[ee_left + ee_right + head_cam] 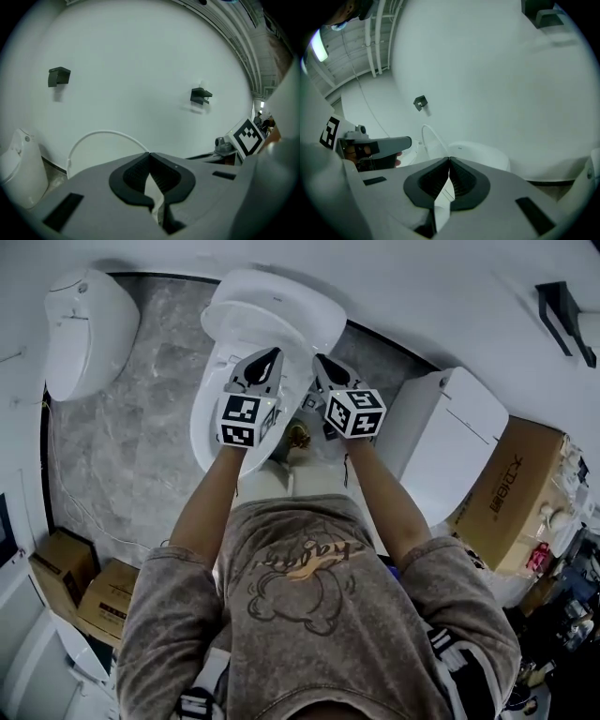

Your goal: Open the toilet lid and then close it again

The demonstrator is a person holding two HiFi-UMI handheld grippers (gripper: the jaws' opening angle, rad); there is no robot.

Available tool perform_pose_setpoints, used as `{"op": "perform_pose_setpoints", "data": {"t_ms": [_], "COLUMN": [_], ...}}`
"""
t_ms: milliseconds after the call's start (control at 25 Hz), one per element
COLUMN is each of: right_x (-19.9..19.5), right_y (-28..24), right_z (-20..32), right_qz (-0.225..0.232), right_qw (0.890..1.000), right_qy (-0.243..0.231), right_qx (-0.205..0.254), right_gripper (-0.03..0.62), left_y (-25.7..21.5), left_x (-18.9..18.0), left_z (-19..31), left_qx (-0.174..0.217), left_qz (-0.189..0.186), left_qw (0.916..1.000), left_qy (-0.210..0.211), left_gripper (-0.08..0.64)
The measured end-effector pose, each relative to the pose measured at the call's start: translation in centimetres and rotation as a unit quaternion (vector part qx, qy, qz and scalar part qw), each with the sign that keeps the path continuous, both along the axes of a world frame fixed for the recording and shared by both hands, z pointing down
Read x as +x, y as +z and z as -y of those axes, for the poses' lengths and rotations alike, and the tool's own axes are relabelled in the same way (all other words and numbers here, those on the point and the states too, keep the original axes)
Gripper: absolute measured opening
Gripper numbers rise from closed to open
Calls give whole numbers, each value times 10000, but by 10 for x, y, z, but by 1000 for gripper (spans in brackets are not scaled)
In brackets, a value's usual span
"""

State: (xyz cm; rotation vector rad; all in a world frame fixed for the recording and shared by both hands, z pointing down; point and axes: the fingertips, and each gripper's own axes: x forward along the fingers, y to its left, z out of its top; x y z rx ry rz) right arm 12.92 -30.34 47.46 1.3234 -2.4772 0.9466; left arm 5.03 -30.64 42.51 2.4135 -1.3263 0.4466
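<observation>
In the head view the white toilet (pixel 211 409) stands below me with its lid (pixel 272 310) raised at the far end. Both grippers hang side by side over the bowl, just short of the lid. My left gripper (pixel 267 357) is shut with nothing between its pads, and its tips meet in the left gripper view (pixel 150 154). My right gripper (pixel 319 362) is likewise shut and empty, its tips closed in the right gripper view (pixel 449 159). Beyond those tips in the right gripper view sits the lid's white top (pixel 478 152). Whether either gripper touches the lid I cannot tell.
A second white toilet (pixel 89 329) stands at the left and a white boxy one (pixel 450 446) at the right. Cardboard boxes sit at the right (pixel 511 488) and lower left (pixel 80 582). Black brackets (pixel 58 76) hang on the white wall ahead.
</observation>
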Motion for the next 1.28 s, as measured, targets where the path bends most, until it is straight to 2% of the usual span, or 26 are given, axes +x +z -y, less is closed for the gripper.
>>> {"op": "perform_pose_setpoints", "data": {"t_ms": [240, 400, 440, 520, 600, 760, 920, 1280], "right_x": [15, 12, 10, 3, -5, -18, -26, -44], "right_y": [-34, -47, -48, -50, -50, -36, -18, -8], "right_z": [1, 5, 8, 14, 20, 38, 54, 55], "right_qz": [97, 218, 272, 454, 579, 470, 442, 710], "right_qw": [9991, 9985, 9984, 9980, 9975, 9981, 9981, 9940], "right_qy": [314, 251, 207, 121, 12, -301, -413, -824], "right_qx": [251, 427, 440, 422, 407, 274, 110, -83], "right_gripper": [28, 33, 62, 238, 274, 276, 276, 275], "left_y": [-30, -42, -44, -45, -45, -41, -35, -34], "left_x": [-18, -20, -21, -22, -24, -25, -30, -46], "left_z": [-1, -1, -2, -4, -7, -9, -8, -7], "left_qx": [106, 139, 138, 127, 97, 30, -26, -42], "left_qz": [-96, -184, -200, -222, -241, -279, -278, -293], "left_qw": [9999, 9997, 9997, 9996, 9996, 9995, 9993, 9979], "left_qy": [-84, -77, -75, -79, -85, -145, -253, -573], "left_gripper": [9, 9, 9, 9, 9, 9, 9, 9]}}
